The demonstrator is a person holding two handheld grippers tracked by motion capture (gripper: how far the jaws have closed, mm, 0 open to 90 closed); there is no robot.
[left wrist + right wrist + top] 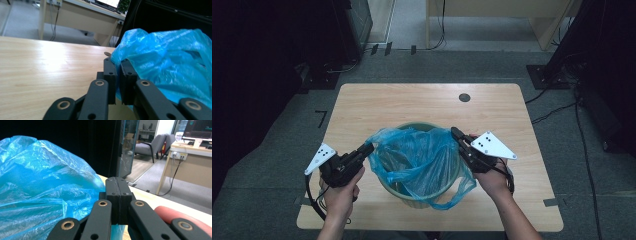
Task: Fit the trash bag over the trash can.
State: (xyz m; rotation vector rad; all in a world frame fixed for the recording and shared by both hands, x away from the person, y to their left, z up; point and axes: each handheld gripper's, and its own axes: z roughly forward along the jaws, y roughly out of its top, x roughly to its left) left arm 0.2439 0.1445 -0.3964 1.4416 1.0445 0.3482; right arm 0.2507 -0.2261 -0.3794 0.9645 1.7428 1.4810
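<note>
The tabletop [362,100] carries one thing, a green bin [412,197] standing near the middle of its near edge, between the person's two forearms. A blue plastic bag [417,155] sits in the bin's mouth, bunched above the rim, with a loose tail hanging over the near-right side of the bin.

The bag is stretched across the bin from left to right, and each side of it runs out to one gripper. The left gripper [366,148] reaches in from the left edge side, its jaws nearly together with a fold of blue film caught between them. The right gripper [456,133] comes from the right edge side, jaws pressed flat together; the film lies against their left face and shows below them, so it appears pinched there too.

Both grippers sit just outside the rim, about equally close. To my eye, the next move is pulling the bag's edges outward and down over the rim.
</note>
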